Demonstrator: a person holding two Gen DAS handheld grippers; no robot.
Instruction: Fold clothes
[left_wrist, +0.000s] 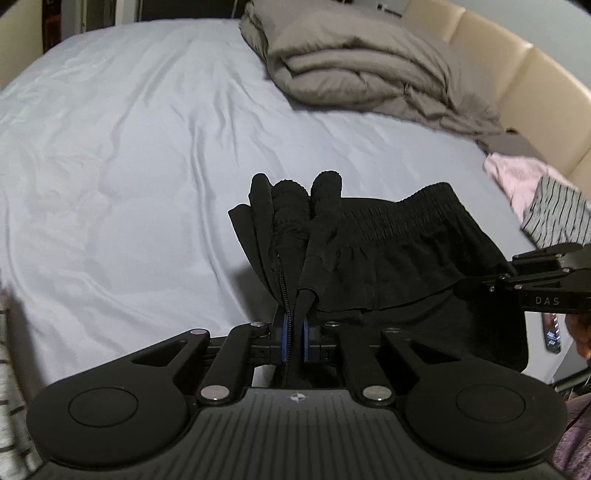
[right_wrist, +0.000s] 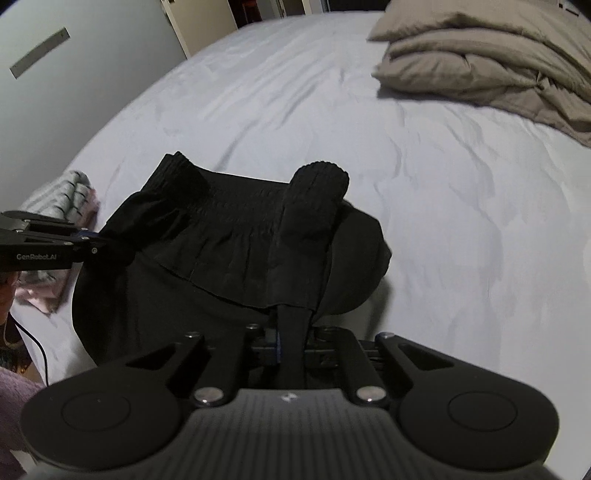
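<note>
A black garment (left_wrist: 391, 251) with a gathered elastic waistband and a zipper is held up between both grippers above a pale blue bed sheet (left_wrist: 129, 166). My left gripper (left_wrist: 293, 332) is shut on one bunched waistband end beside the zipper. My right gripper (right_wrist: 291, 339) is shut on the other waistband end of the black garment (right_wrist: 229, 240). The right gripper also shows at the right edge of the left wrist view (left_wrist: 480, 284), and the left gripper at the left edge of the right wrist view (right_wrist: 99, 242). The garment's lower part hangs down, partly hidden.
A folded taupe duvet (left_wrist: 354, 70) lies at the far side of the bed, by a cream headboard (left_wrist: 524, 77). A pink and a striped garment (left_wrist: 546, 206) lie at the bed's edge. A grey wall (right_wrist: 74, 74) stands beside the bed.
</note>
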